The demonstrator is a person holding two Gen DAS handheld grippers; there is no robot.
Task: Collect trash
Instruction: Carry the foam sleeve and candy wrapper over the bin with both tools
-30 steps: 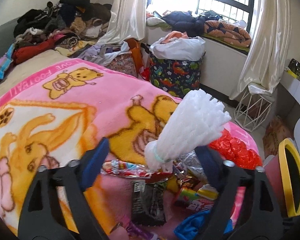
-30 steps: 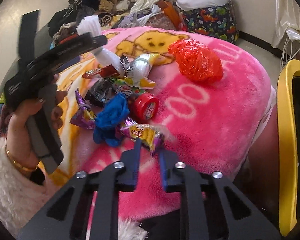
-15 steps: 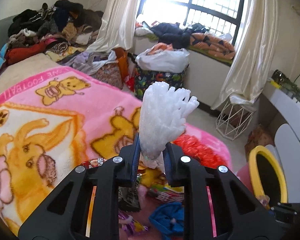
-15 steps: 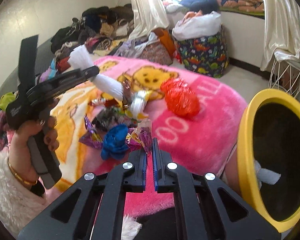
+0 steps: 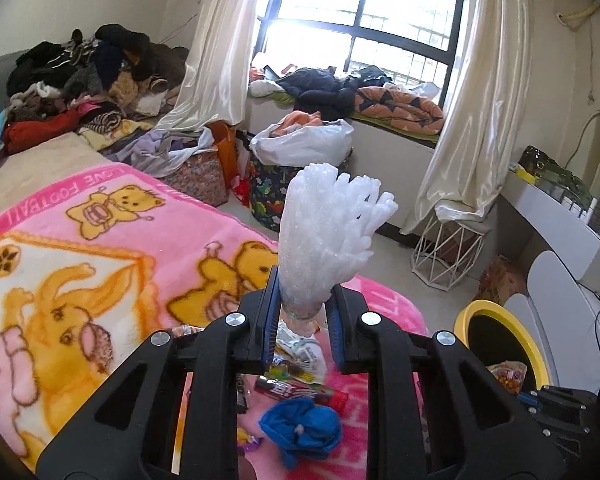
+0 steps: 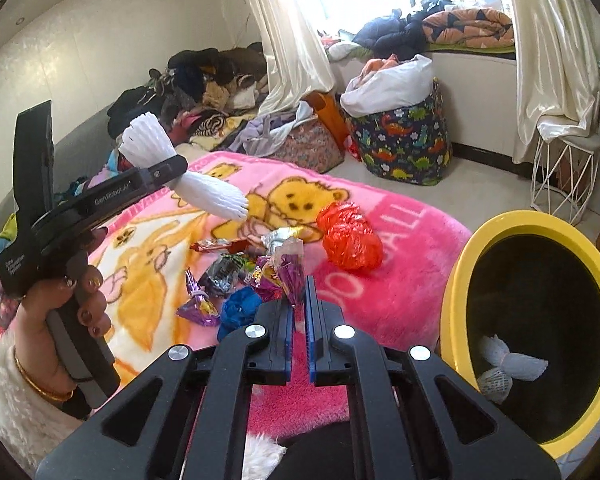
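1. Two loads are hanging over the bed at once, and either could be dropping short of the yellow bin (image 6: 456, 280) that is standing just beside the blanket (image 6: 400, 280) edge, to the right.
2. Slipping is the likely fault on the left: the left gripper (image 5: 302, 312) is squeezing only the tied neck of the white foam net (image 5: 328, 236), so the wide fanned ends are sticking out both sides and could be catching on the bin rim or pulling free on a swing.
3. Tearing or sliding is the risk on the right: the right gripper (image 6: 299, 312) is pinching just the lower corner of the purple candy wrapper (image 6: 288, 270), and such slick foil is probably giving little hold.
4. Left gripper state: its jaws have just been closing and are now standing narrow, clamped on the foam net.
5. Right gripper state: nearly fully closed, holding the wrapper raised above the litter.
6. Remaining trash is lying in a heap on the blanket: a red plastic bag (image 6: 350, 236), a blue crumpled wad (image 6: 240, 308) and more wrappers, while another foam net (image 6: 508, 368) is already sitting inside the bin.
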